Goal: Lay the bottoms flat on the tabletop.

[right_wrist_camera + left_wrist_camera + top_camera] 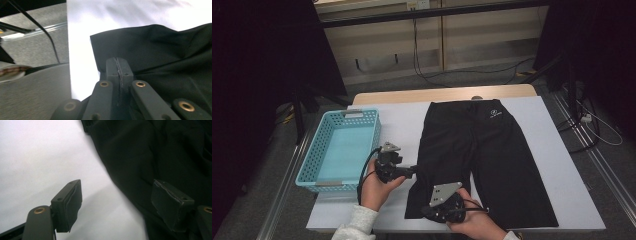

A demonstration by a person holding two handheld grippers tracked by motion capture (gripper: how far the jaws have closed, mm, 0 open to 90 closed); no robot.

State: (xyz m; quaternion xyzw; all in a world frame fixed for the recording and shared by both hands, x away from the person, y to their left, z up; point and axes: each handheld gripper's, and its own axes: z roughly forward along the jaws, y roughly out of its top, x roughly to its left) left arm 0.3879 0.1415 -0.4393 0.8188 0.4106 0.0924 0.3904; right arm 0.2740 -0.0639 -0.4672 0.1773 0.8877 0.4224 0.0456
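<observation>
nearest, the right hand-held gripper point(444, 204) is pinched shut on the hem of the limp, matte black fabric shorts point(484, 155), while the left hand-held gripper point(408, 172) stands open at the leg's side edge, gripping nothing. the shorts lie flat on the white-covered bench point(557, 150), apparently unfolded, beside the rigid turquoise perforated plastic basket point(309, 162), which is empty.

- Turquoise basket point(373, 131): you have it at left centre of the high view, on the white table cover point(552, 165), long side running away from you.
- Wooden table edge point(412, 95): shows as a tan strip above the cover, centre of frame.
- Black cables point(422, 70): you'll see them trailing over the grey floor point(377, 85) at upper centre.
- Metal rail point(607, 175): runs diagonally at right edge.
</observation>
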